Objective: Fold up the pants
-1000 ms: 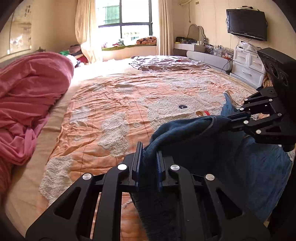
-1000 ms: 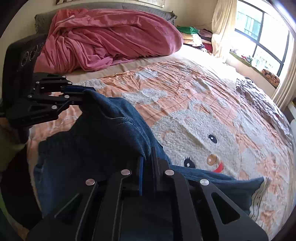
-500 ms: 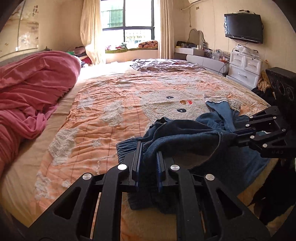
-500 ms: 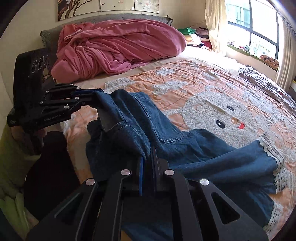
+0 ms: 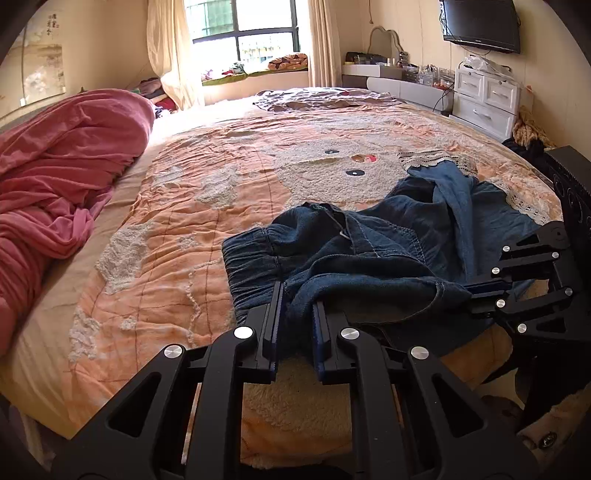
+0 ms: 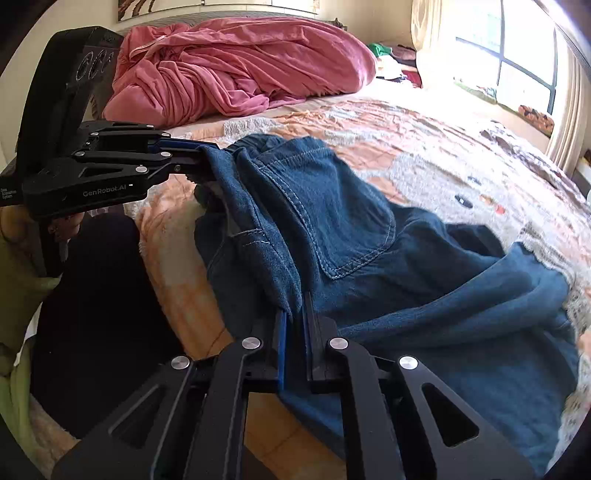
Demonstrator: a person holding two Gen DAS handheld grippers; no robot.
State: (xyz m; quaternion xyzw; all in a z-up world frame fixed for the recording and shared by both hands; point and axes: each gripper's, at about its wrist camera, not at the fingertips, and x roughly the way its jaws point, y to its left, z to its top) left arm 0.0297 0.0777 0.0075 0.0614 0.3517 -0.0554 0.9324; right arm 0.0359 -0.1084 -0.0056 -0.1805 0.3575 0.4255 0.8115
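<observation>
Dark blue denim pants (image 5: 369, 247) with lace-trimmed cuffs (image 5: 436, 159) lie rumpled on the orange bedspread (image 5: 207, 206) near the bed's front edge. My left gripper (image 5: 294, 314) is shut on the waistband fabric. It also shows in the right wrist view (image 6: 195, 155) at the left. My right gripper (image 6: 293, 317) is shut on another part of the waistband edge. It shows in the left wrist view (image 5: 476, 291) at the right. The waist hangs a little between the two grippers. The pants (image 6: 388, 258) spread away toward the cuffs.
A pink duvet (image 5: 55, 177) is heaped at the head of the bed. A grey blanket (image 5: 325, 99) lies at the far side near the window. White drawers (image 5: 484, 99) and a wall television (image 5: 480, 22) stand to the right. The bed edge is right below the grippers.
Both grippers have come down and back toward the bed's front edge with the waistband. The pants now lie spread further on the bedspread, with the lace cuffs laid out.
</observation>
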